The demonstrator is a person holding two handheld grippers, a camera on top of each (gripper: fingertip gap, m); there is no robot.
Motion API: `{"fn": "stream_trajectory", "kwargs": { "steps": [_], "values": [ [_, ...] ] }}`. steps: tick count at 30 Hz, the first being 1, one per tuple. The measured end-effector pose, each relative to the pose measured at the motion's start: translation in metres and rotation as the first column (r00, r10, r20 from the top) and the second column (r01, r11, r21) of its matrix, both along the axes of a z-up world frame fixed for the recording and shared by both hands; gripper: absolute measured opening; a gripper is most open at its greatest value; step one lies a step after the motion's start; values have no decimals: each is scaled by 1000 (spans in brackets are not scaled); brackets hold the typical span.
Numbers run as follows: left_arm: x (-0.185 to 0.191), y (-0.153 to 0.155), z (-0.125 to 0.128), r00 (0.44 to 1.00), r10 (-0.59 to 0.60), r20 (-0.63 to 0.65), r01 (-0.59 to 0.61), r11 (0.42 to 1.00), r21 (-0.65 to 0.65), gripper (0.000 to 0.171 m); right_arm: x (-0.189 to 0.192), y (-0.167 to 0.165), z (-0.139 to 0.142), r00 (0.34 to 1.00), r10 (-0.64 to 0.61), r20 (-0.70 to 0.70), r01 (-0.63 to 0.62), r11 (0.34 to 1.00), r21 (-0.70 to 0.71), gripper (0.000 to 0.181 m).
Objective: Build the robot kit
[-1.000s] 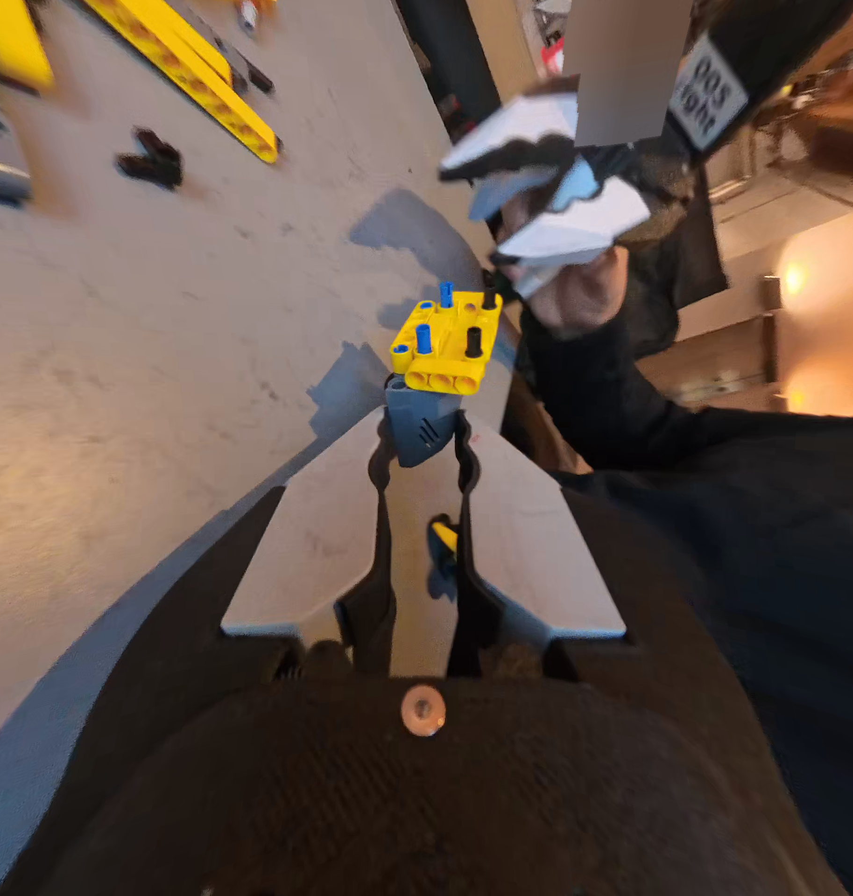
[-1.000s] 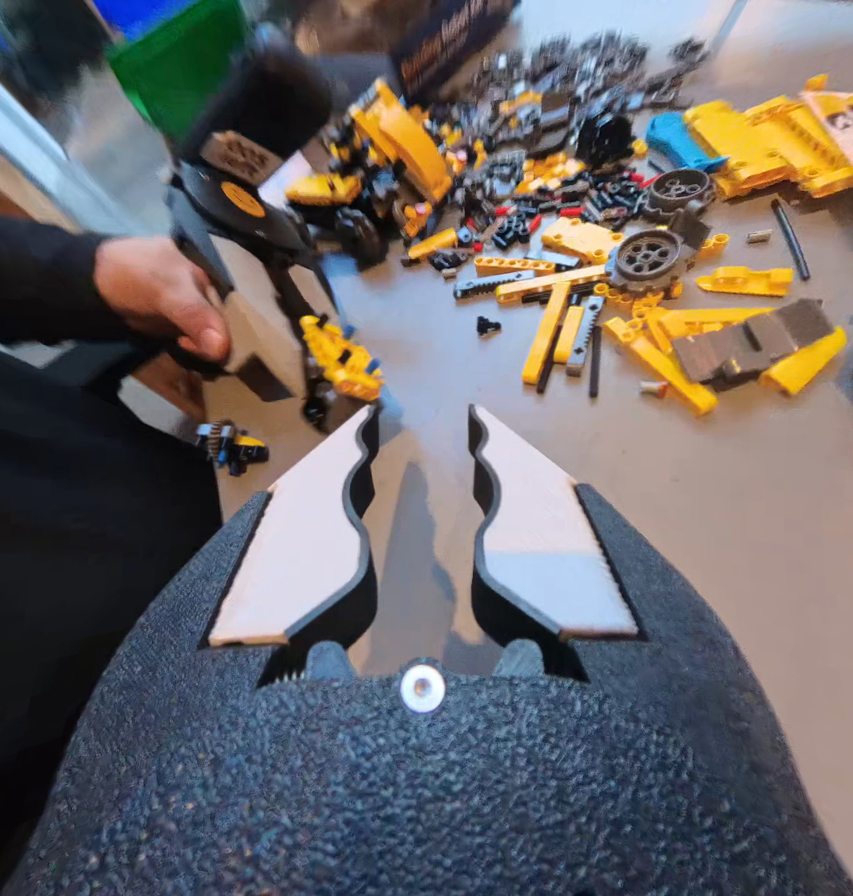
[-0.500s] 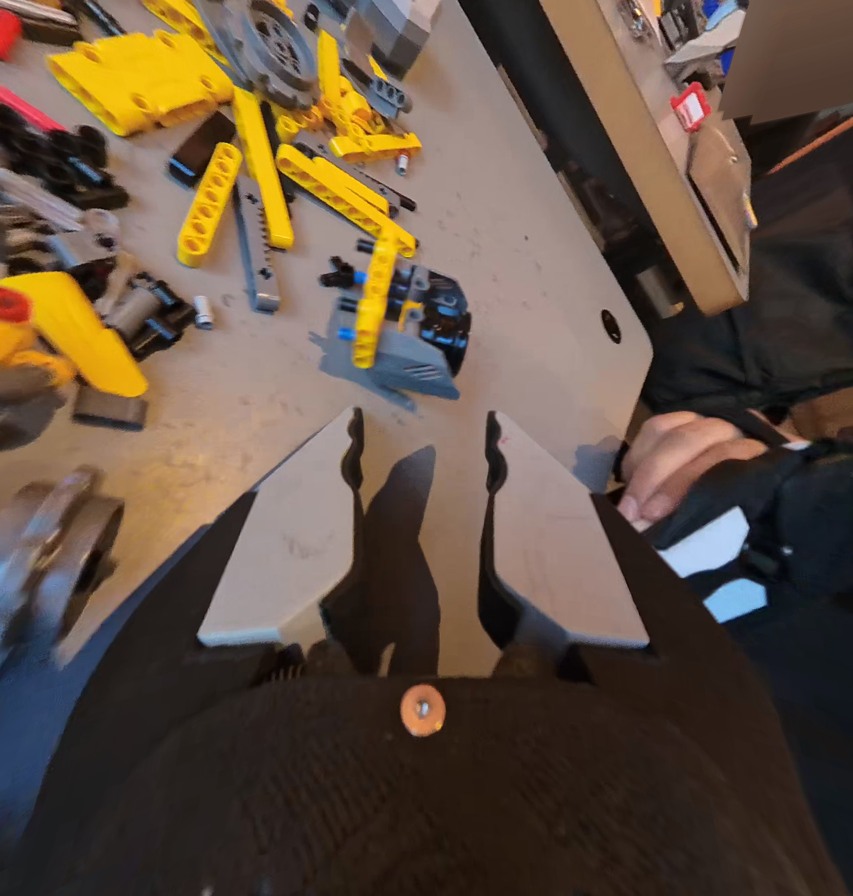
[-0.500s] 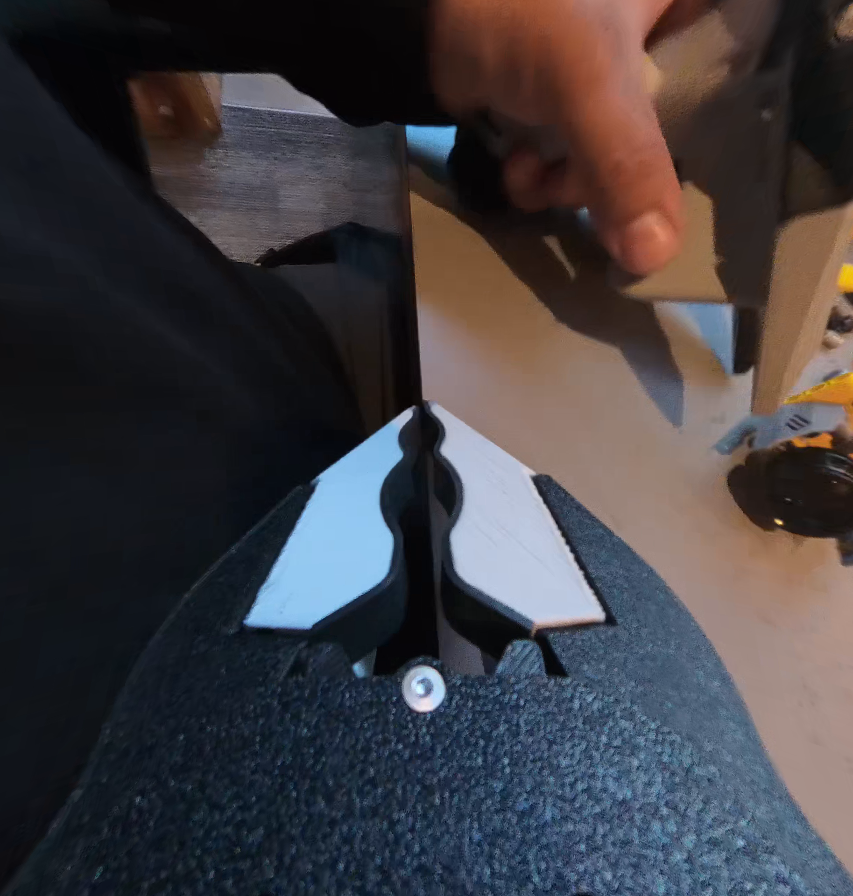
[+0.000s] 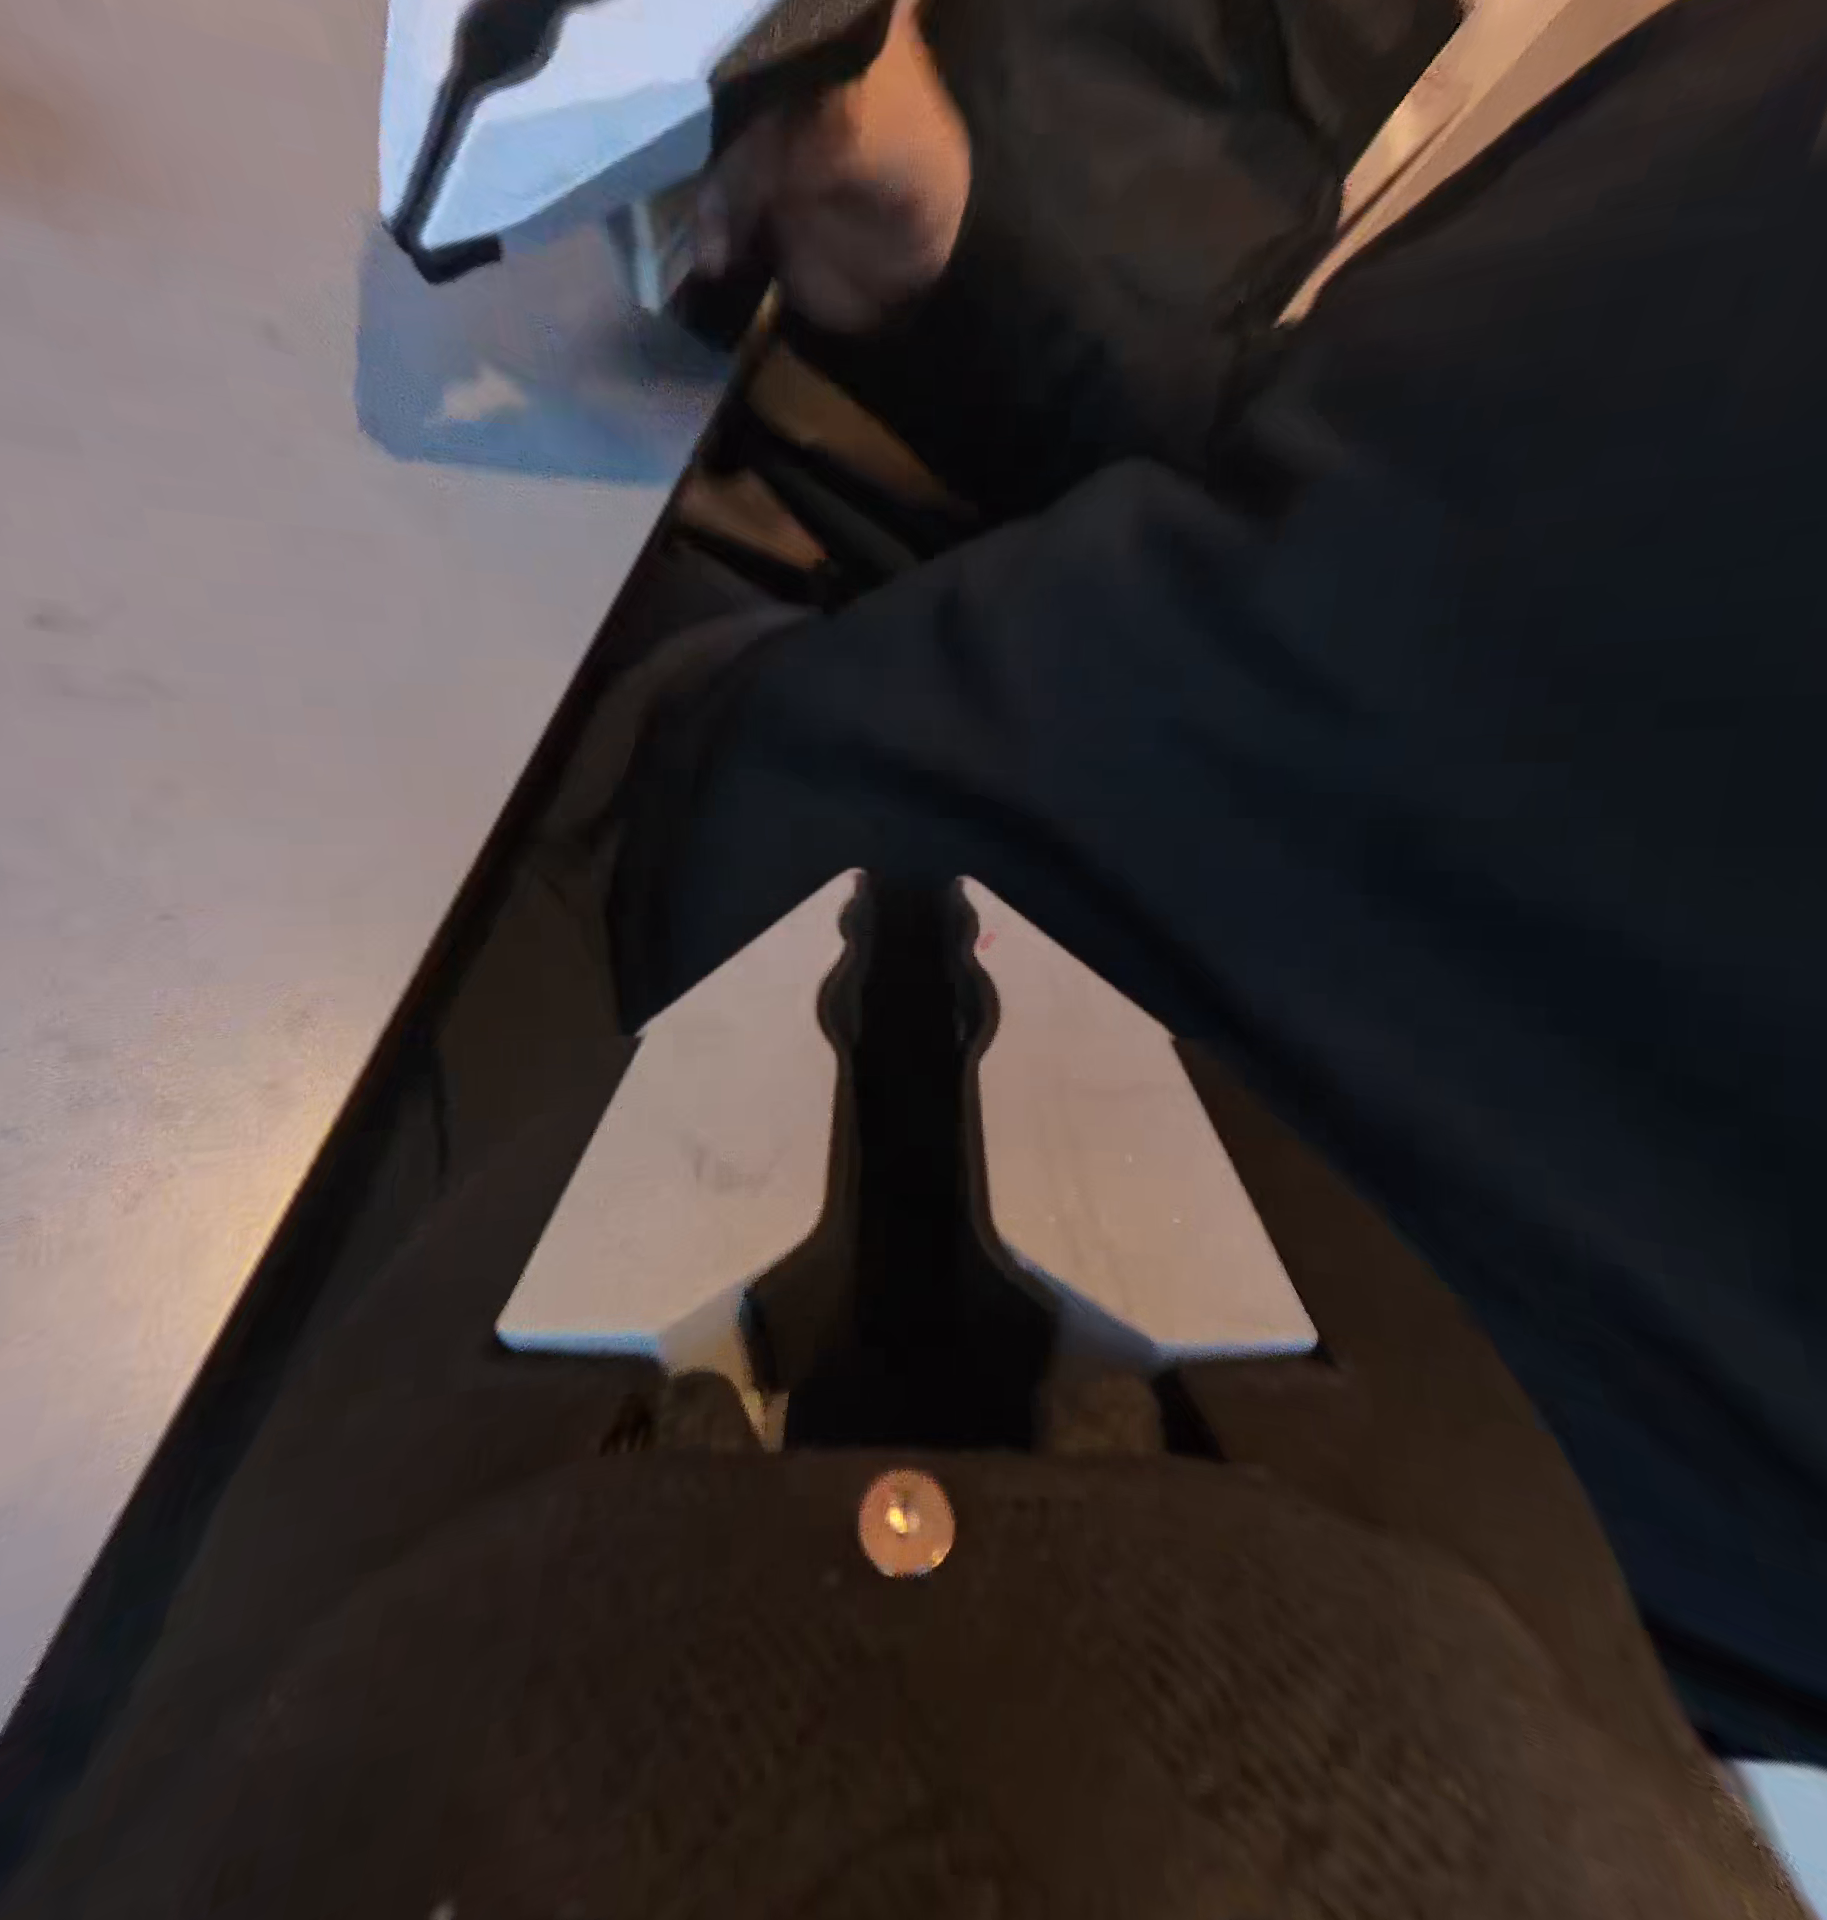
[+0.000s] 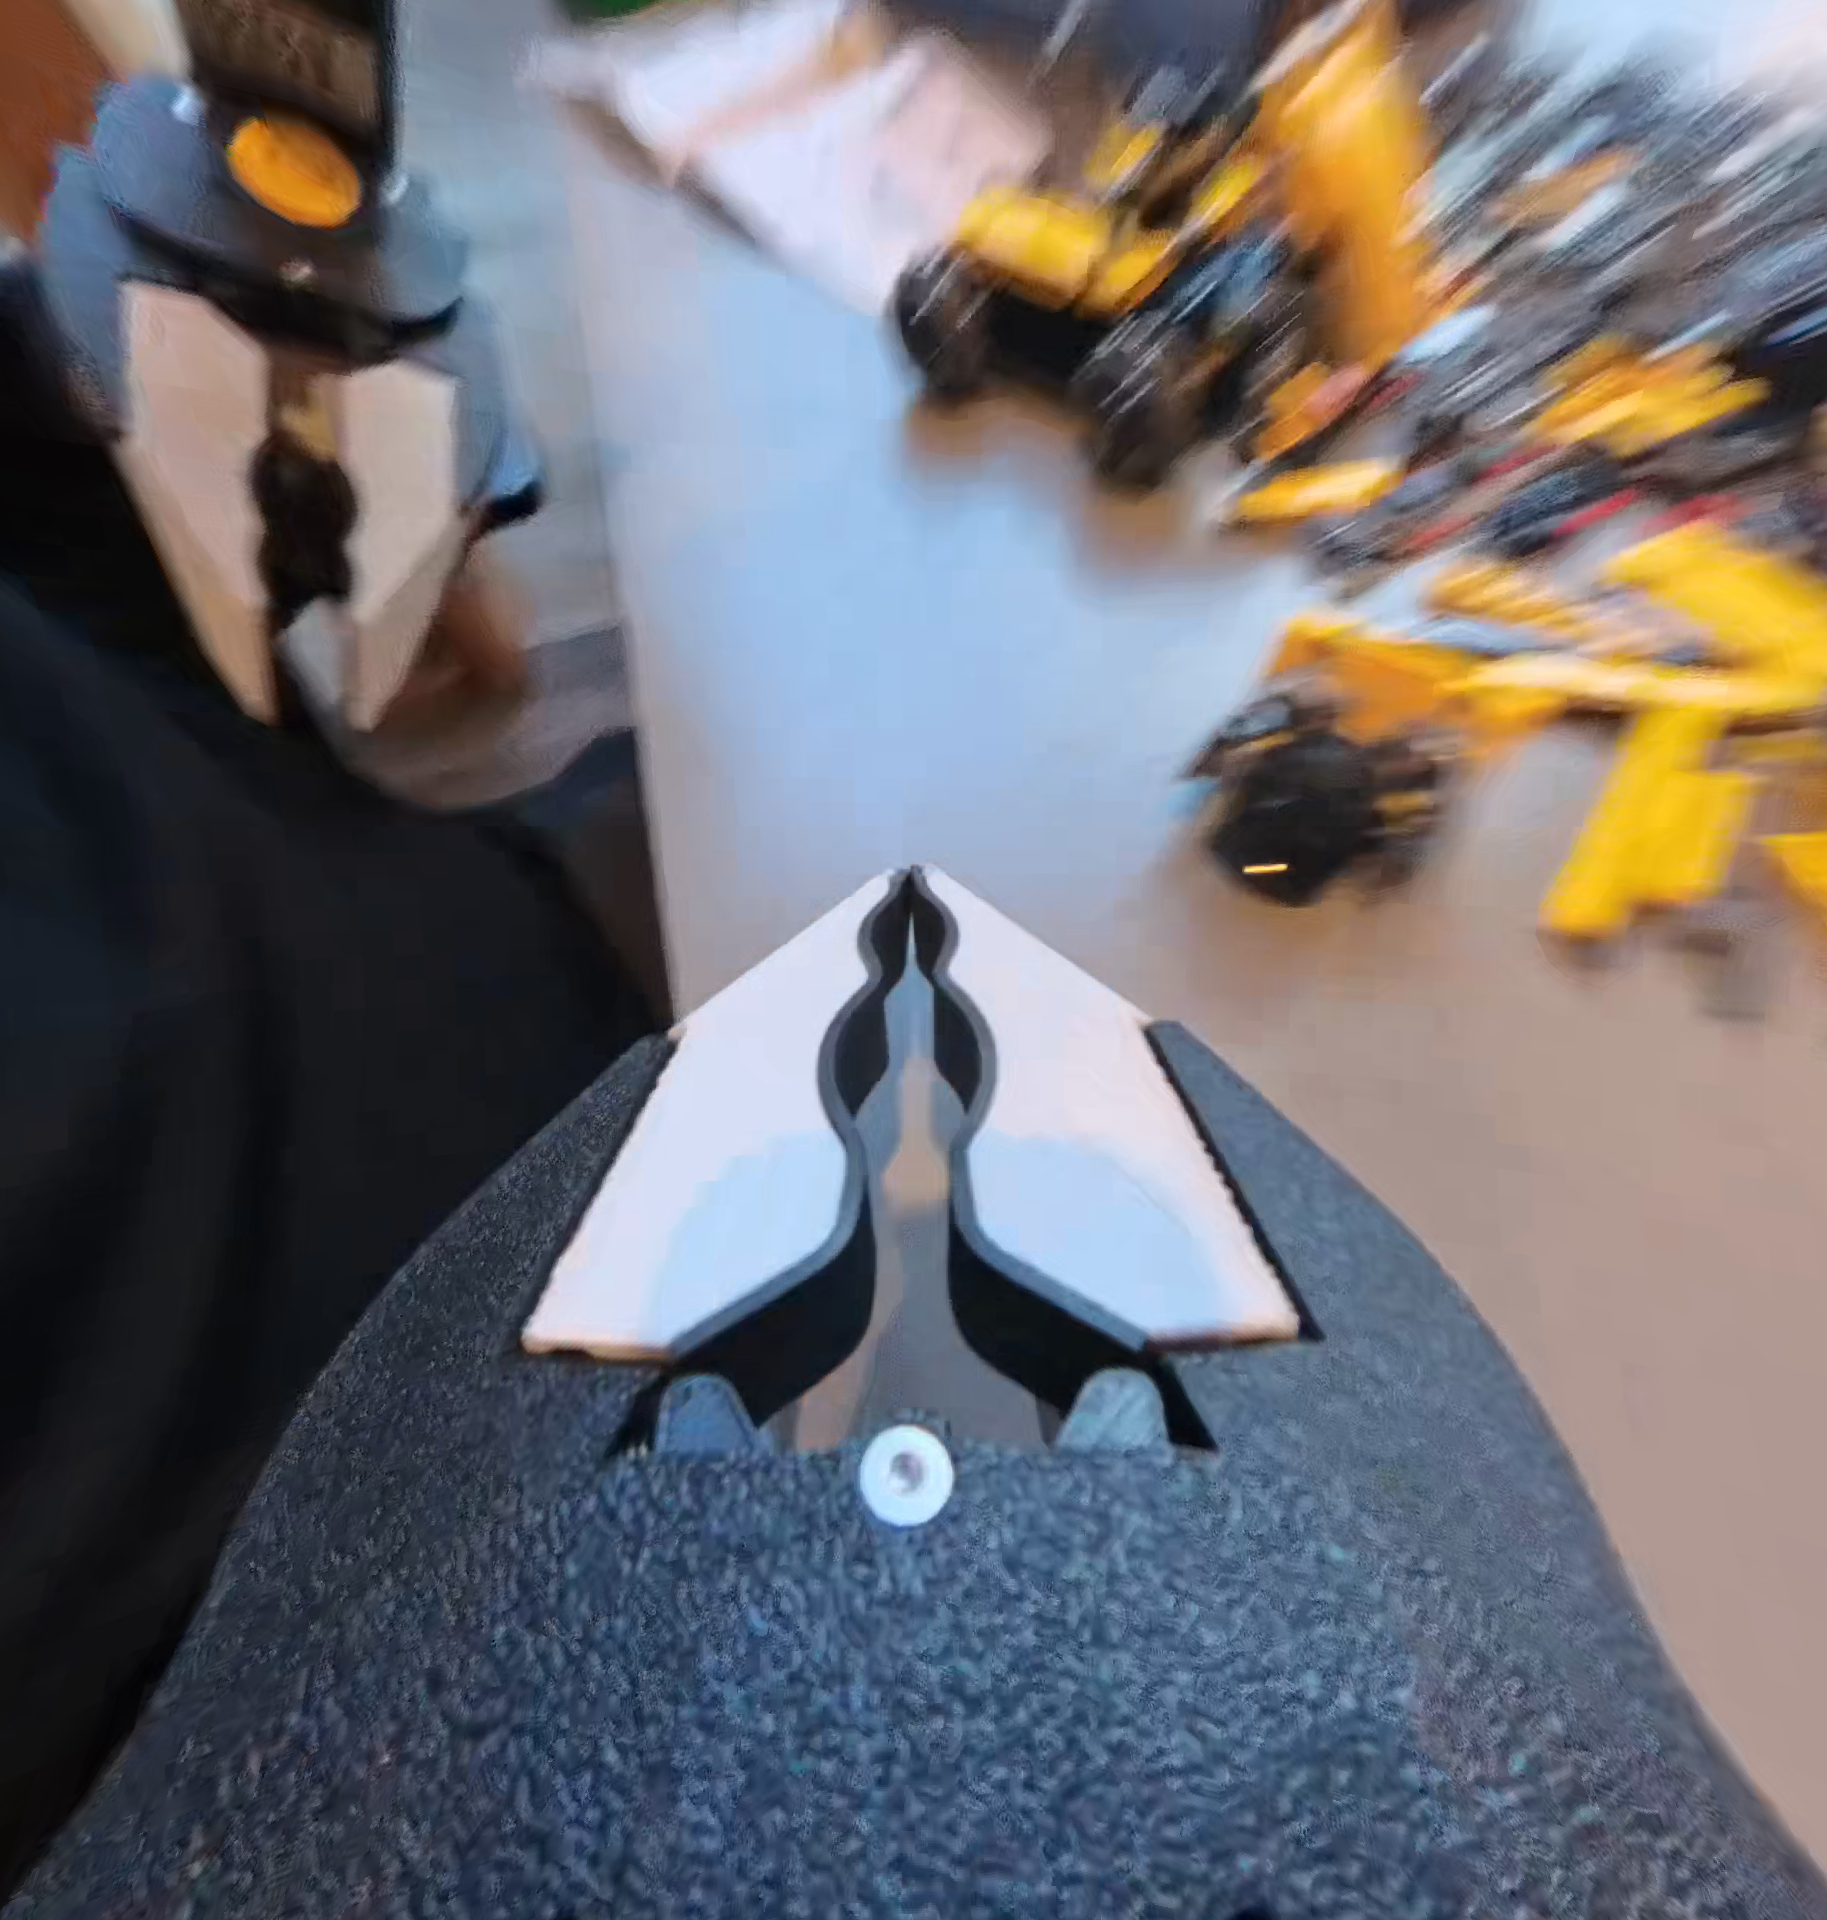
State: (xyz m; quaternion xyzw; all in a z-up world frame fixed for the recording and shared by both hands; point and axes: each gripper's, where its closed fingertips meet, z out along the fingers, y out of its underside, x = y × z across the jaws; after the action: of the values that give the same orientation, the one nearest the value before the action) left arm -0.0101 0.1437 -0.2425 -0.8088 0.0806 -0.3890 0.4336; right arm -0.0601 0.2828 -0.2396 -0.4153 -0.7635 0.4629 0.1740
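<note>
My left gripper (image 5: 909, 883) is empty, with only a narrow gap between its jaws. It points past the table's dark front edge (image 5: 535, 810) at a person's dark clothing (image 5: 1304, 831). It also shows in the right wrist view (image 6: 285, 707), hanging beside the table edge. My right gripper (image 6: 909, 873) is shut with its tips touching and holds nothing, low over the grey table (image 6: 836, 644). It also shows in the left wrist view (image 5: 452, 135), held by a hand (image 5: 857, 208). A small yellow, grey and black brick assembly with a black wheel (image 6: 1304, 800) lies on the table to the right, blurred.
A yellow and black brick vehicle (image 6: 1148, 291) stands at the back of the table. Several loose yellow beams and dark parts (image 6: 1667, 665) are spread across the right side. The right wrist view is motion-blurred. Tip to tip, the grippers are about 15 cm apart.
My left gripper swung away from the parts to point off the table edge, and its jaws narrowed. My right gripper turned back toward the table and stayed shut.
</note>
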Motion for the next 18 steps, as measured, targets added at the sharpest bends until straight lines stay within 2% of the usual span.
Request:
{"fn": "stream_trajectory", "kwargs": {
  "steps": [1, 2, 3, 4, 5, 6, 8, 10, 12, 15, 18],
  "values": [
    [-5, 0, 12, 1000, 18, 0, -18, 997, 79, 13, -2, 20, 14, 989, -82, -123, 85, 996, 24, 0],
    [-15, 4, 23, 998, 65, -19, -61, 984, 169, 12, -3, 47, 26, 947, -182, -264, 207, 976, 72, 0],
    [-28, 10, 31, 990, 130, -58, -111, 960, 257, 9, -1, 76, 38, 868, -274, -414, 347, 931, 112, 0],
    [-43, 17, 34, 975, 202, -97, -162, 934, 320, 7, 5, 100, 54, 759, -344, -553, 472, 876, 103, 0],
    [-54, 23, 36, 964, 244, -102, -195, 916, 352, 6, 13, 114, 72, 652, -395, -647, 551, 833, 46, 0],
    [-58, 26, 38, 966, 245, -85, -200, 912, 358, 6, 18, 118, 82, 590, -418, -690, 580, 814, 3, 0],
    [-58, 31, 34, 975, 210, -76, -172, 923, 344, 6, 16, 120, 78, 581, -420, -697, 620, 784, 44, 0],
    [-53, 33, 17, 979, 186, -87, -151, 941, 303, 7, 10, 118, 69, 602, -399, -692, 643, 756, 124, 0],
    [-39, 31, 0, 990, 112, -88, -90, 971, 222, 12, 10, 117, 67, 592, -377, -713, 660, 734, 160, 0],
    [-23, 31, -10, 985, 58, -161, -22, 976, 218, 12, 13, 127, 71, 550, -412, -726, 701, 700, 134, 0],
    [-18, 38, -2, 976, 80, -201, -21, 961, 277, 17, 17, 143, 75, 515, -486, -706, 728, 683, 60, 2]
  ]
}}
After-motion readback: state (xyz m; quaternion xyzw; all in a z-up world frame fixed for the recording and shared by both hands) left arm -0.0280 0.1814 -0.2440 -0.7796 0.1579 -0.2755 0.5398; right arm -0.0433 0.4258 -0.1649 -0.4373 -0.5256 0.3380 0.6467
